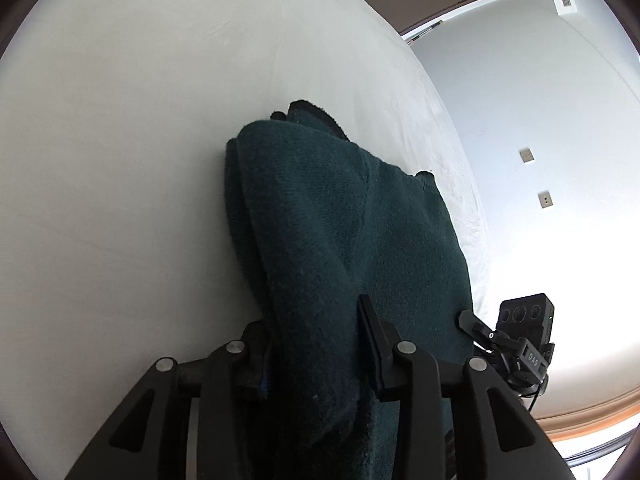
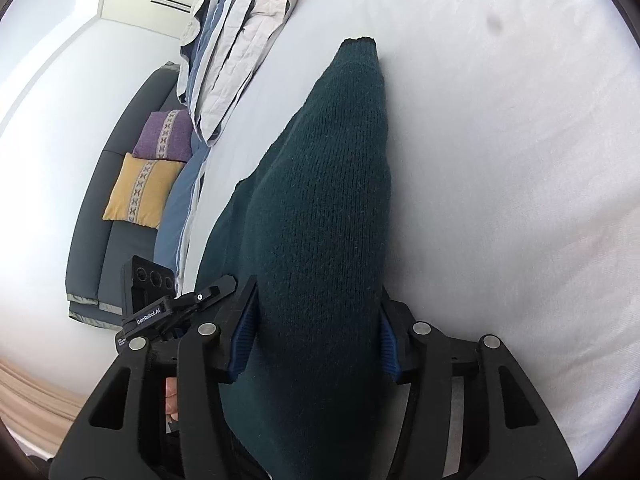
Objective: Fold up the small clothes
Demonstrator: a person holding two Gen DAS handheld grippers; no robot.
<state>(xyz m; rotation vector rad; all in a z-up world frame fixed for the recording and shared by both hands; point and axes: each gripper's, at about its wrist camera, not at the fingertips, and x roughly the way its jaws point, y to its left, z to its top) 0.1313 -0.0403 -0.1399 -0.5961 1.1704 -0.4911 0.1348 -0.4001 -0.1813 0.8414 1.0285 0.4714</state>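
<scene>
- A dark green knitted garment [image 1: 328, 240] is seen lying bunched on a white bed sheet [image 1: 120, 140], near the mattress edge.
- A thick fold of it is held between the fingers of the left gripper [image 1: 316, 344]; whether the pads press is not clear.
- In the right wrist view, the same garment [image 2: 328, 220] is draped between the blue pads [image 2: 244, 332] of the right gripper [image 2: 316, 336], which are closed against it.
- Folded bedding [image 2: 236, 52] is stacked at the far left.
</scene>
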